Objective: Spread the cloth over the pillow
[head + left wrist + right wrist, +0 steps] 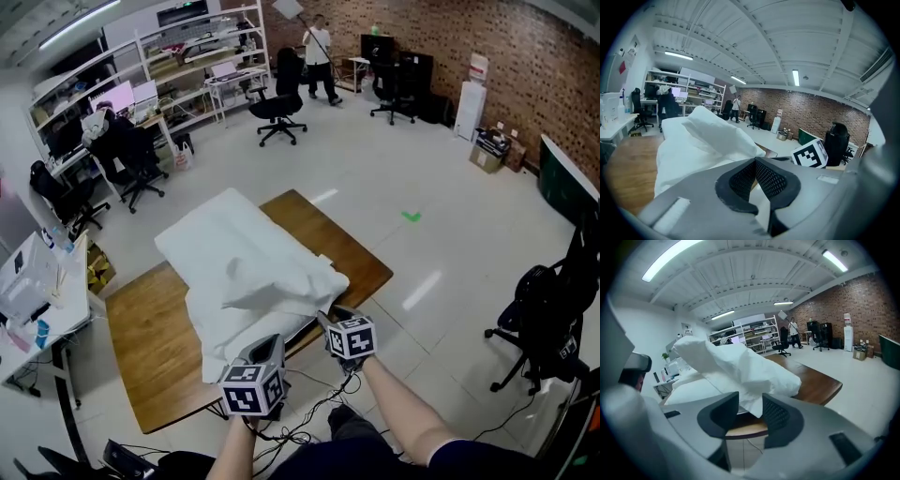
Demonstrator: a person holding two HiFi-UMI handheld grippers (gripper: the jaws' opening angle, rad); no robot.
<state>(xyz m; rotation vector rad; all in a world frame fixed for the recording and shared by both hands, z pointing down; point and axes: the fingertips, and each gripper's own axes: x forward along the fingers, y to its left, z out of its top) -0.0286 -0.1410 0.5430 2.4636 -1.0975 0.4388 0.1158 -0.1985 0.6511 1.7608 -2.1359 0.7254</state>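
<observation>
A white cloth lies rumpled across the wooden table, with a long bulge under it where the pillow is hidden. Both grippers are at the table's near edge. My left gripper is shut on the cloth's near hem; in the left gripper view its jaws meet at the tips with white fabric pinched between them. My right gripper is at the cloth's near right corner. In the right gripper view it stands open, and a loose corner of the cloth hangs between the pads without being pressed.
A black office chair stands on the floor to the right. A cluttered white desk borders the table's left side. Cables trail on the floor below the near edge. More chairs, shelving and a person are far back.
</observation>
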